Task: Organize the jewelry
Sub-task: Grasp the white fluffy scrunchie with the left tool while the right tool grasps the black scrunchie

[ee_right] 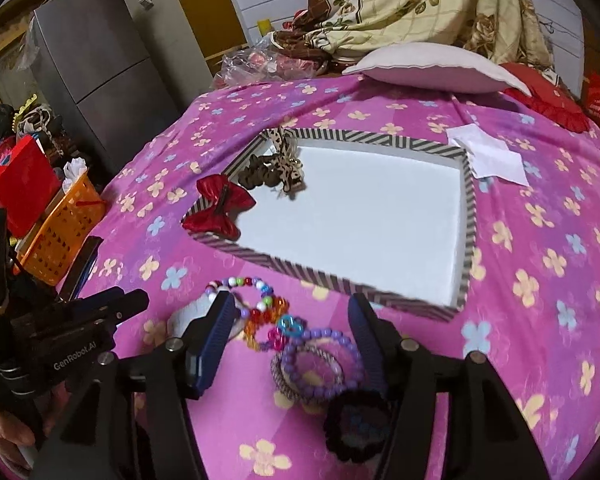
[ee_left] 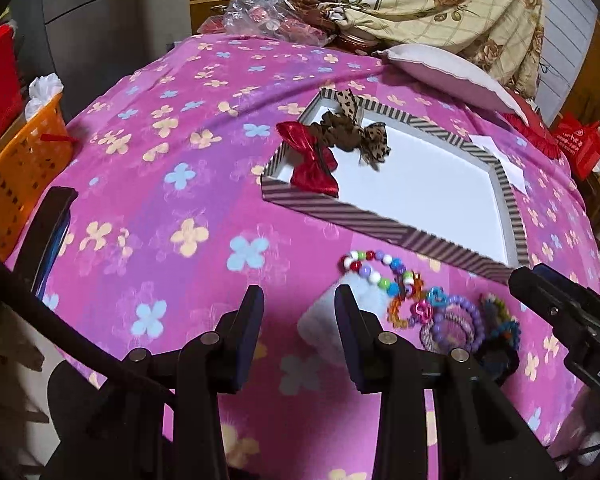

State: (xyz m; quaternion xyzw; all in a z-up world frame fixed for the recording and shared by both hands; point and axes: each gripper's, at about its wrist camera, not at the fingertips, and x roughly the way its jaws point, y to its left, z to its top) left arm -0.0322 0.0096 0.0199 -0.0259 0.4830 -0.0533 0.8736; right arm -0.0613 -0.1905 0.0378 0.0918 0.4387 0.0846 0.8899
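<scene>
A striped-rim tray with a white floor lies on the pink flowered bedspread. In its far left corner lie a red bow, a brown scrunchie and a leopard-print bow. In front of the tray lies a heap of bracelets: a multicoloured bead bracelet, a purple bead bracelet, a dark scrunchie. My left gripper is open and empty, left of the heap. My right gripper is open, its fingers either side of the heap.
An orange basket stands off the bed's left edge. A white pillow and piled blankets lie at the far end. A white paper lies right of the tray. A grey fridge stands at left.
</scene>
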